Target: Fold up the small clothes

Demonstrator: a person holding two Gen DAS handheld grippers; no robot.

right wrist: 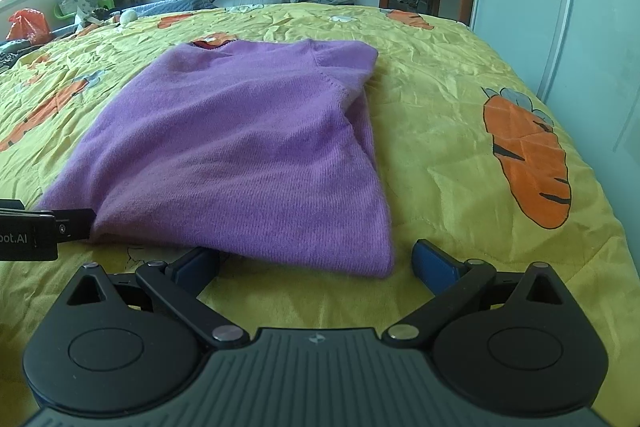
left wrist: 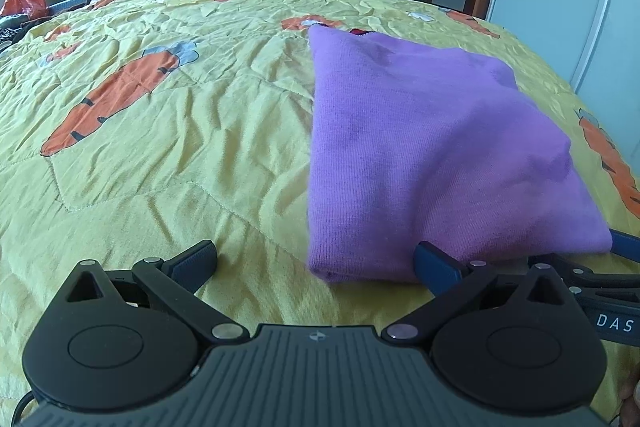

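From the left wrist, the left gripper (left wrist: 316, 261) stands wide open and empty, its right finger tucked against the near hem of the purple sweater (left wrist: 432, 147), which lies ahead and to its right on the bed (left wrist: 160, 167). The sides look already folded in, leaving a narrow strip. From the right wrist, the right gripper (right wrist: 316, 261) is likewise spread open holding nothing, straddling the sweater's near right corner, left finger partly under the hem. Judging by this, the lengthwise fold from hem toward collar remains, with neither corner yet pinched.
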